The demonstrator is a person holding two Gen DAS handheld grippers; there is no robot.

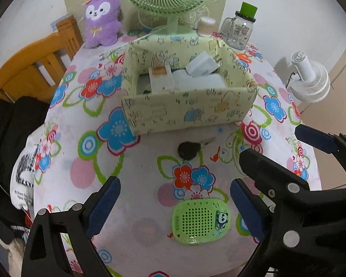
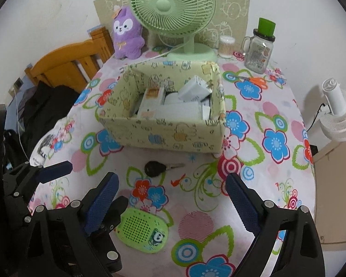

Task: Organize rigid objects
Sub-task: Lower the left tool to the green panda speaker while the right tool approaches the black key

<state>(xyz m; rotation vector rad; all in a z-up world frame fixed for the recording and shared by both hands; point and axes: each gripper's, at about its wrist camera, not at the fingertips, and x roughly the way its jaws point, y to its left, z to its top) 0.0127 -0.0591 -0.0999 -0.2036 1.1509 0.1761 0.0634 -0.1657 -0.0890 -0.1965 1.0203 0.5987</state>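
Note:
A green panda case [image 1: 201, 220] lies on the floral tablecloth near the front edge; it also shows in the right wrist view [image 2: 143, 229]. A black car key [image 1: 189, 150] lies just before a pale green patterned box [image 1: 189, 110] that holds white boxes; the key [image 2: 155, 168] and the box [image 2: 163, 136] also show in the right wrist view. My left gripper [image 1: 175, 199] is open above the cloth, with the case between its fingers. My right gripper [image 2: 171, 195] is open and empty beside it, its blue pad [image 1: 316, 138] seen at the left view's right.
A green desk fan [image 2: 173, 7], a purple plush toy [image 2: 126, 34], a cotton swab jar [image 2: 226, 46] and a glass jar with green lid [image 2: 259, 50] stand at the back. Orange scissors [image 2: 256, 80] lie by the box. A wooden chair [image 1: 34, 69] is left, a white fan [image 2: 341, 113] right.

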